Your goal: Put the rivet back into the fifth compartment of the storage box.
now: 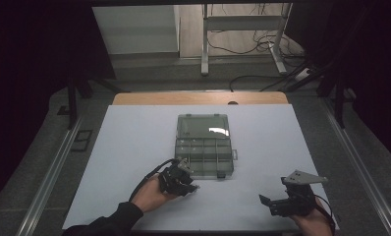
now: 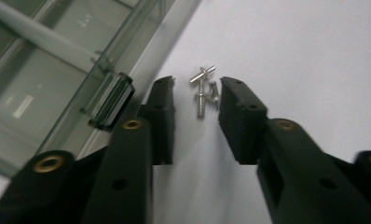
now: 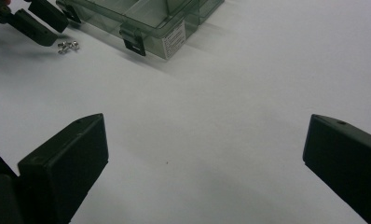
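Observation:
A small heap of silver screws lies on the white table top, just in front of a clear plastic compartment box whose lid stands open. My left gripper sits low over the heap at the box's near left corner. In the left gripper view its jaws flank the screws with a narrow gap on either side, so the left gripper is open. My right gripper rests near the table's front right, open wide with nothing in it. The right gripper view shows the screws and the box far off.
The box's front latch is close beside my left jaw. A wooden strip edges the table's far side. Beyond it are a metal frame's legs and cables on the floor. White surface stretches between the two grippers.

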### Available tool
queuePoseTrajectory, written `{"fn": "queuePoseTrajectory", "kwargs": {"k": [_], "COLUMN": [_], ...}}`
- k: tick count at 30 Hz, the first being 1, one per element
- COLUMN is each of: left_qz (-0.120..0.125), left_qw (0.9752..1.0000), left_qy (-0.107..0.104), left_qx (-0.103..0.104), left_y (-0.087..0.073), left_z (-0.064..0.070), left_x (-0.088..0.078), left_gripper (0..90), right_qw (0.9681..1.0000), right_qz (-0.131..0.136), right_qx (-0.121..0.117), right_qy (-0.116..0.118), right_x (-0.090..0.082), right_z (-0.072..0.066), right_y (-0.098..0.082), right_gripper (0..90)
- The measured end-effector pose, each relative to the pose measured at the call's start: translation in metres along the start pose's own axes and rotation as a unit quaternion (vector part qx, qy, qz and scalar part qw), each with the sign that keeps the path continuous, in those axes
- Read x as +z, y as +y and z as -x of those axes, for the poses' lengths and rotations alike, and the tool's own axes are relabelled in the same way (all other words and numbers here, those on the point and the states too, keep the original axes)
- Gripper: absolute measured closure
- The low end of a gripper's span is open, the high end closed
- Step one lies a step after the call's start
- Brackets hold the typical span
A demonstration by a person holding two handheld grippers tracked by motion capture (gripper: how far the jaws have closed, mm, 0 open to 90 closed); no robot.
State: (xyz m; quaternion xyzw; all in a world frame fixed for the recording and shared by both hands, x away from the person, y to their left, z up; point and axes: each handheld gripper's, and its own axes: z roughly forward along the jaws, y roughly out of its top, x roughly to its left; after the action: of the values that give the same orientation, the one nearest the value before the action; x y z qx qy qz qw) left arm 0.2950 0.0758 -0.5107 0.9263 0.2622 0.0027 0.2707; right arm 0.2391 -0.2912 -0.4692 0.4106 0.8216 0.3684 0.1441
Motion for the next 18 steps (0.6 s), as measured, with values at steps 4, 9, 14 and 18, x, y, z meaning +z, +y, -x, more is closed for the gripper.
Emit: {"fn": "queuePoseTrajectory", "kwargs": {"k": [4, 9, 14, 18], "left_qz": [-0.009, -0.014, -0.015, -0.014], "left_qw": [1.0, 0.9999, 0.9998, 0.9999], "left_qy": [0.0, 0.002, 0.006, 0.004], "left_qx": [0.003, 0.004, 0.01, 0.002], "left_y": [0.0026, 0.003, 0.0034, 0.0032], "left_z": [0.0002, -0.0005, -0.0008, -0.0012], "left_x": [0.0049, 0.0081, 0.0085, 0.008], "left_gripper": [73.0, 77.2, 81.6, 82.5], "right_qw": [1.0, 1.0, 1.0, 1.0], "right_qz": [-0.002, -0.002, -0.005, -0.005], "right_qx": [-0.001, -0.001, -0.002, -0.001], "right_qy": [0.0, 0.002, 0.005, 0.005], "right_x": [0.0004, 0.0004, 0.0011, 0.0011], "right_z": [-0.0002, 0.0, -0.0001, -0.0001], "right_y": [0.0001, 0.0, 0.0002, 0.0001], "right_gripper": [0.0, 0.1, 0.1, 0.2]}}
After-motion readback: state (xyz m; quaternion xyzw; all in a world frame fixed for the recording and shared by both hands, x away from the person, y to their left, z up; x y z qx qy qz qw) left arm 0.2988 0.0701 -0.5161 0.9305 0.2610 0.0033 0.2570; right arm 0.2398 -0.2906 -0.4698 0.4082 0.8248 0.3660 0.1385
